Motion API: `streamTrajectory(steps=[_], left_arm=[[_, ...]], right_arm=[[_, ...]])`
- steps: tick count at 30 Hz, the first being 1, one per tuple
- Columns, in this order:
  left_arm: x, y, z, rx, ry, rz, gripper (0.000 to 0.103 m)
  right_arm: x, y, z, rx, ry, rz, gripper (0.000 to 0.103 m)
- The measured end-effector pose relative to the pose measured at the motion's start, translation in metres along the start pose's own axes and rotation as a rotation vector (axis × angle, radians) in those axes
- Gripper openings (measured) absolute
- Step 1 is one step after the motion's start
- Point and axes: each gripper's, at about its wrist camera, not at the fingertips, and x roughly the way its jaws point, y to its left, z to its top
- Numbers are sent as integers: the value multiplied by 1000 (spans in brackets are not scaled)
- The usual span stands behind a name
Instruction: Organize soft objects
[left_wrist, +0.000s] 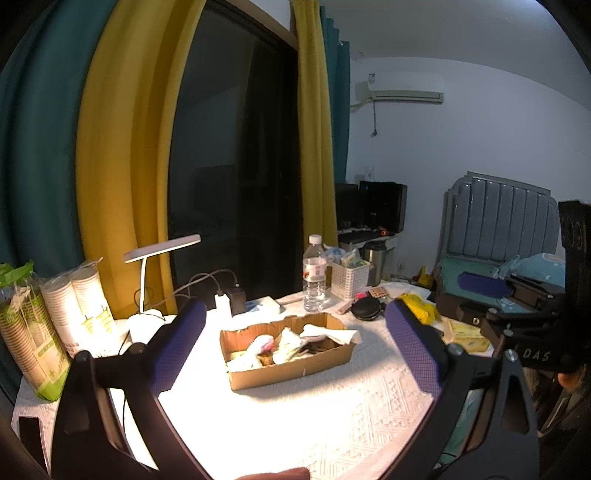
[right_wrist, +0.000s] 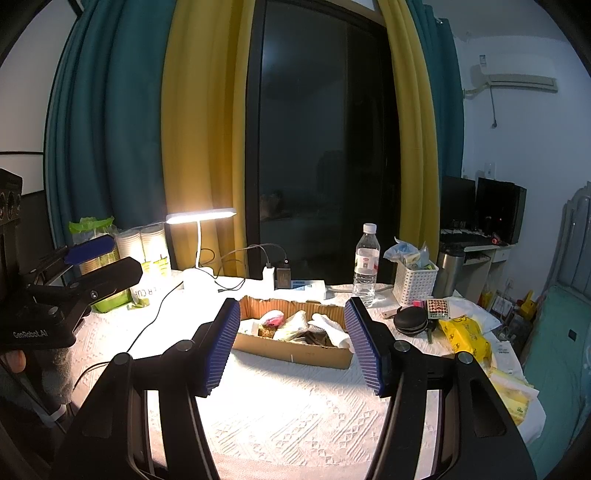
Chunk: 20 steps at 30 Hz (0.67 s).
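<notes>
The contents of the cardboard box (right_wrist: 295, 345) show only in part: its near wall hides the lower halves of the white cloths (right_wrist: 330, 326) and of a pink-topped bundle (right_wrist: 272, 320), and what the dark brown pieces between them are cannot be told. In the left wrist view the blue pad of the left gripper (left_wrist: 295, 349) covers the base of the desk lamp (left_wrist: 146, 321). The right gripper (left_wrist: 491, 291) is cut off by the right edge there. Print on the water bottle's (right_wrist: 366, 264) label is too small to read.
</notes>
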Motion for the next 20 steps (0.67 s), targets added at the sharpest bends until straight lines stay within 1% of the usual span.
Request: streamTrajectory(steps=[16,20], left_arm=[[0,0,0,-2,0,1,99],[-2,-4,0,13,-12,-28,99]], right_arm=[[0,0,1,0,0,-1,62],[1,0,1,-1,0,-2,62]])
